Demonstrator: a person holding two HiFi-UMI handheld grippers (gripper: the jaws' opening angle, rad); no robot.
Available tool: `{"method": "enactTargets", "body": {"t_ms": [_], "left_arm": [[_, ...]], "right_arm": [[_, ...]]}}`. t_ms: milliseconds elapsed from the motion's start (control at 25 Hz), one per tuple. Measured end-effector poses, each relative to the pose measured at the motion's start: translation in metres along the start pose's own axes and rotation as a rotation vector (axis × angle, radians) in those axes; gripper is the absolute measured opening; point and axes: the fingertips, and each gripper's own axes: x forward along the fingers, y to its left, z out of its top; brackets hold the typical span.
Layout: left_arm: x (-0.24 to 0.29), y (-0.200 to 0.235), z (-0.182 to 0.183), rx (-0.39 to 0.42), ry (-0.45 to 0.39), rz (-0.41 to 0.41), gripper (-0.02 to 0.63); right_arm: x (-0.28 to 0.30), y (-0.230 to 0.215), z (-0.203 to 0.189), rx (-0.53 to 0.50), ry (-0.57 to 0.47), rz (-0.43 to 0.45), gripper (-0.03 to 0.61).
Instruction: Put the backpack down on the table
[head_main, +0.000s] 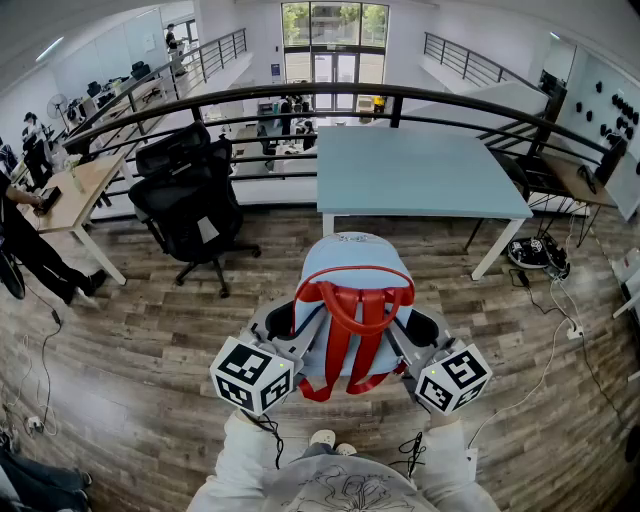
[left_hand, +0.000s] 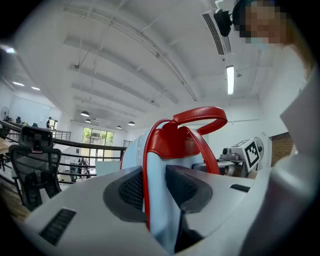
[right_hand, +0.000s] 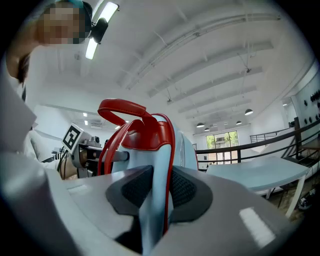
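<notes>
Table (head_main: 420, 175): pale blue top, white legs. It stands on the floor (head_main: 140, 330) straight ahead of both grippers and well apart from them, extending further to the right gripper (head_main: 402, 335) side than to the left gripper (head_main: 298, 328) side.

Floor: wood planks, running beneath both grippers.

Directly on the floor:
- black office chair (head_main: 190, 205), ahead and left of the left gripper, near the table's left edge
- wooden desk (head_main: 75, 195), far left of the left gripper
- black cable (head_main: 45, 345), left of the left gripper
- white cable (head_main: 555, 345), right of the right gripper
- dark bundle (head_main: 535, 253), ahead-right of the right gripper, beside the table's front right leg; type not resolvable
- white shoe tips (head_main: 325, 438), behind and below the grippers
</notes>
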Motion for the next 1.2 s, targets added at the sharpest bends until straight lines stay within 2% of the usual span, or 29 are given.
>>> {"method": "enactTargets", "body": {"t_ms": [1200], "left_arm": [[0.011,0.035,-0.012,-0.006,0.006,-0.037,0.117]], "right_arm": [[0.033,-0.006,-0.014,0.020,0.005,-0.039,0.120]]}}
